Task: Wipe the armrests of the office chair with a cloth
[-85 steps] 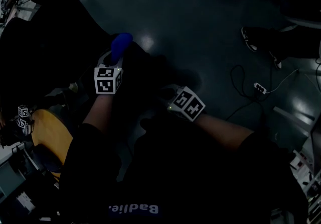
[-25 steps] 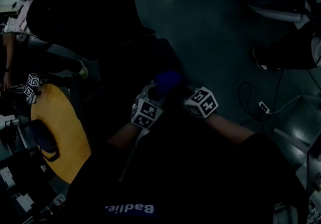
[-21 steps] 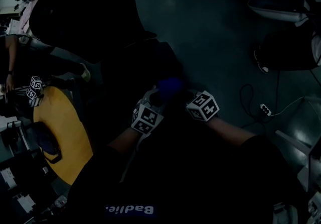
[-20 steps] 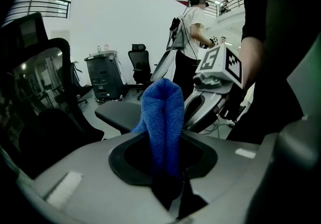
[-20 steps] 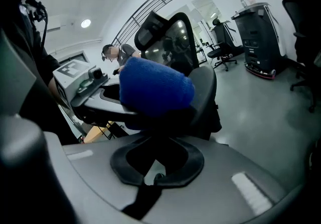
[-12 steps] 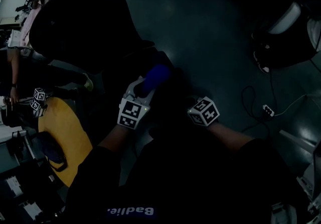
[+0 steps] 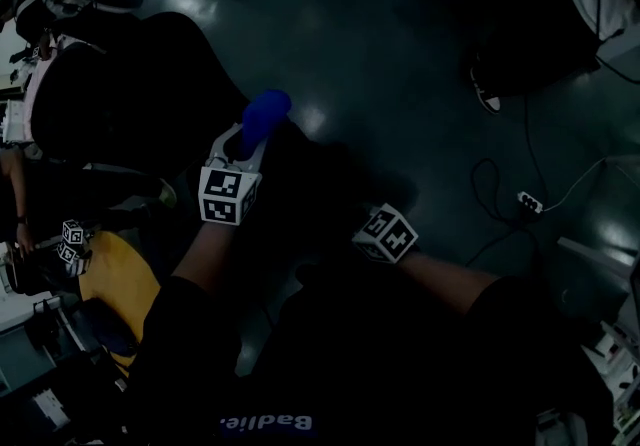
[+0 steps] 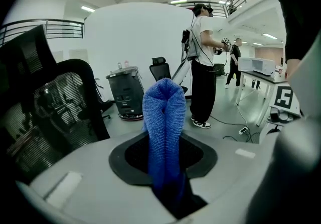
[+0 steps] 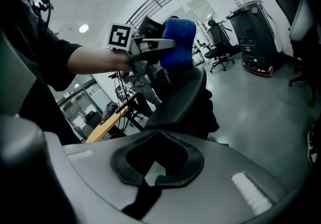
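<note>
My left gripper (image 7: 245, 134) is squeezed tight on the blue cloth (image 7: 267, 110). A moment ago the cloth was in the middle, close to my right gripper (image 7: 372, 224). Now it is in the upper left, over the armrest (image 9: 180, 95). My right gripper is closed and holds nothing. I think I am mid-wipe.

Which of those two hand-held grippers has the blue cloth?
The left gripper: its jaws are clamped on the blue cloth, which sticks out ahead. The right gripper has its jaws together, nothing between.
</note>
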Available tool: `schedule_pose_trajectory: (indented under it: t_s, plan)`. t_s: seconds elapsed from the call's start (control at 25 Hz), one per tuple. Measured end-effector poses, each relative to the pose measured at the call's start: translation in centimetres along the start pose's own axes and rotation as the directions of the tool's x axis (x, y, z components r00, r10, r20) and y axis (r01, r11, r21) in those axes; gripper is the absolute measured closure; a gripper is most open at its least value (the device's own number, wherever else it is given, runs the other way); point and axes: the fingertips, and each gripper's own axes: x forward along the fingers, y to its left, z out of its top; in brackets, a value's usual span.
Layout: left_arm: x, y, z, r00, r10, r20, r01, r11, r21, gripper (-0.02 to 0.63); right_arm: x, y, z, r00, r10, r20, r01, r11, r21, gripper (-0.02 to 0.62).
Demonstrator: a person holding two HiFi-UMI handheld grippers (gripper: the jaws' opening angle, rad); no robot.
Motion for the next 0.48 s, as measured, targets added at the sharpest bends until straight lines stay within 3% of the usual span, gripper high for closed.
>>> schedule_pose_trajectory:
  t_s: [0.48]
  plan:
    - [6.4, -0.5, -2.5, 0.991, -0.049, -0.122, 0.055, 0.997, 0.049, 0.479, 0.2, 0.5, -0.6, 0.999, 0.037, 0.012, -0.037, 0.999, 0.017, 0.591]
